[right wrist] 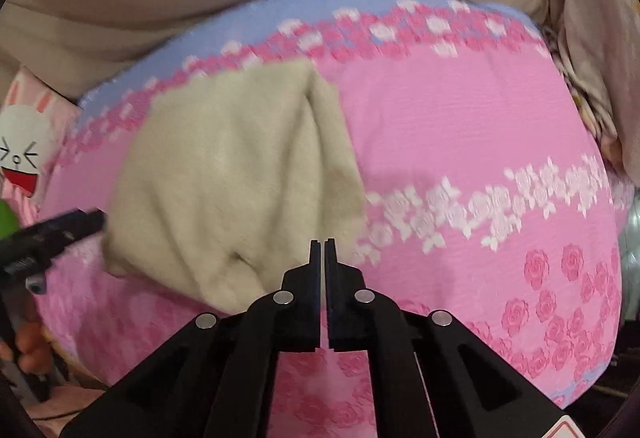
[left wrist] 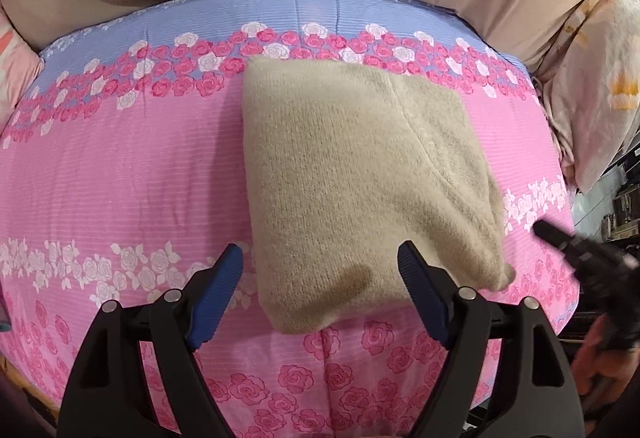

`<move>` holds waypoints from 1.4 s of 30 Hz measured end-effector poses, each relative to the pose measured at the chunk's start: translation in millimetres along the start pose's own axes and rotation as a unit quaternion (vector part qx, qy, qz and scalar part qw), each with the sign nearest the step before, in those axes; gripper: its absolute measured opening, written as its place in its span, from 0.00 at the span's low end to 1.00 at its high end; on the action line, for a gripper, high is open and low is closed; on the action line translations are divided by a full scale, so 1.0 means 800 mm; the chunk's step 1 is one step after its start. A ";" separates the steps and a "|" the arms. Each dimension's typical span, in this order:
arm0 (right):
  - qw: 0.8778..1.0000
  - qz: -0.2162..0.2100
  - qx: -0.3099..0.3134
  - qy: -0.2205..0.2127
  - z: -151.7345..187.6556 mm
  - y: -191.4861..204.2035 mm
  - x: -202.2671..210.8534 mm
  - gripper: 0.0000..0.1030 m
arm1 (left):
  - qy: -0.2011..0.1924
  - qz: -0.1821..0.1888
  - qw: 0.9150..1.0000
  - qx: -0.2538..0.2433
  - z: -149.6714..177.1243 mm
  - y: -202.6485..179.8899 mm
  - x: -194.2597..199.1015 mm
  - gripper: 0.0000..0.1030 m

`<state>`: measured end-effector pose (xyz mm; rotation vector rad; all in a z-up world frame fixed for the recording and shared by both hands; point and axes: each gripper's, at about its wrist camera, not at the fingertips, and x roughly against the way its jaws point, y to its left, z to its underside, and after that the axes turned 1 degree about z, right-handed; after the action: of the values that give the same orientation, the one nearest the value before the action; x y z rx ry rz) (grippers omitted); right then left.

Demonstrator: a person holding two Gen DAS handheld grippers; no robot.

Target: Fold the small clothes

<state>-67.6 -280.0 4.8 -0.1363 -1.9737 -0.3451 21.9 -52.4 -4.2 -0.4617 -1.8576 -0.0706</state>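
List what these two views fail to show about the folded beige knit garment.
- Folded beige knit garment: its underside and inner layers are hidden by its own top layer in both views.
- Right wrist view: motion blur erases the knit texture.
- Near edge, left wrist view: partly behind the open left gripper.

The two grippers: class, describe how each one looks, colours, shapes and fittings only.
The left gripper has black angular plastic arms with triangular cut-outs, round silver pivot pins, and ribbed blue pads on its fingers. The right gripper has the same black frame and silver pins, with slim squared black fingertips.
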 end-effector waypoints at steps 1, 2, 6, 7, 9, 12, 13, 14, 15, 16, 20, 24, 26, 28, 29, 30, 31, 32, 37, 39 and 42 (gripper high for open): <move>1.000 -0.013 0.010 -0.011 -0.009 0.012 0.008 0.09 | 0.002 -0.001 1.000 0.001 -0.001 0.000 -0.002 0.75; 0.999 -0.029 0.024 -0.015 -0.018 0.026 0.011 0.09 | 0.004 -0.001 1.000 0.003 -0.001 -0.001 -0.003 0.75; 0.996 -0.052 0.079 -0.004 -0.049 0.075 -0.023 0.09 | 0.009 -0.010 1.000 0.012 0.001 0.006 -0.006 0.75; 0.995 -0.042 0.092 0.009 -0.050 0.078 -0.043 0.09 | 0.010 -0.013 1.000 0.014 0.002 0.009 -0.006 0.75; 0.993 0.021 0.101 0.048 -0.041 0.061 -0.095 0.01 | 0.011 -0.019 0.999 0.024 0.004 0.020 -0.008 0.75; 0.996 0.028 0.071 0.046 -0.027 0.010 -0.125 0.00 | 0.014 -0.012 0.999 0.042 0.007 0.040 -0.008 0.75; 0.997 0.013 0.051 0.059 -0.034 0.004 -0.118 0.00 | 0.013 -0.005 0.999 0.050 0.007 0.046 -0.008 0.75; 0.998 0.007 0.038 0.059 -0.041 0.003 -0.105 0.01 | 0.009 0.014 0.998 0.065 0.006 0.054 -0.006 0.75; 0.998 0.006 0.036 0.049 -0.046 0.005 -0.092 0.14 | 0.006 0.025 0.997 0.074 0.005 0.059 -0.006 0.79; 0.999 0.014 0.038 0.034 -0.049 0.007 -0.076 0.21 | 0.003 0.047 0.995 0.092 0.002 0.065 -0.006 0.80; 0.999 -0.033 -0.001 0.016 -0.057 -0.006 -0.046 0.59 | 0.020 0.113 0.984 0.134 -0.016 0.074 -0.031 0.81; 0.998 -0.037 -0.035 0.042 -0.052 -0.025 -0.071 0.70 | 0.059 0.151 0.976 0.149 -0.034 0.063 -0.075 0.82; 0.994 -0.056 -0.064 0.070 -0.045 -0.037 -0.093 0.70 | 0.063 0.141 0.978 0.141 -0.038 0.057 -0.089 0.85; 0.989 -0.075 -0.091 0.088 -0.036 -0.045 -0.111 0.72 | 0.071 0.128 0.981 0.131 -0.040 0.050 -0.104 0.89; 0.987 -0.082 -0.103 0.093 -0.032 -0.048 -0.121 0.74 | 0.076 0.128 0.980 0.133 -0.041 0.048 -0.112 0.90; 0.985 -0.089 -0.115 0.095 -0.028 -0.049 -0.127 0.77 | 0.080 0.131 0.979 0.137 -0.041 0.049 -0.117 0.91; 0.982 -0.099 -0.130 0.096 -0.025 -0.052 -0.134 0.79 | 0.084 0.138 0.976 0.143 -0.042 0.052 -0.123 0.91; 0.979 -0.111 -0.144 0.097 -0.023 -0.056 -0.140 0.81 | 0.089 0.147 0.973 0.153 -0.042 0.056 -0.129 0.92; 0.964 -0.150 -0.193 0.102 -0.020 -0.066 -0.158 0.87 | 0.115 0.186 0.955 0.200 -0.042 0.065 -0.152 0.93; 0.964 -0.154 -0.187 0.108 -0.025 -0.060 -0.160 0.82 | 0.120 0.185 0.957 0.189 -0.045 0.060 -0.152 0.86; 0.959 -0.184 -0.185 0.111 -0.035 -0.050 -0.160 0.47 | 0.116 0.178 0.961 0.177 -0.047 0.055 -0.141 0.62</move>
<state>0.3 -318.6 -107.9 0.0338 -1.6887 -0.9327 100.1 -53.9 -104.0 -0.5059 -1.4922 0.4274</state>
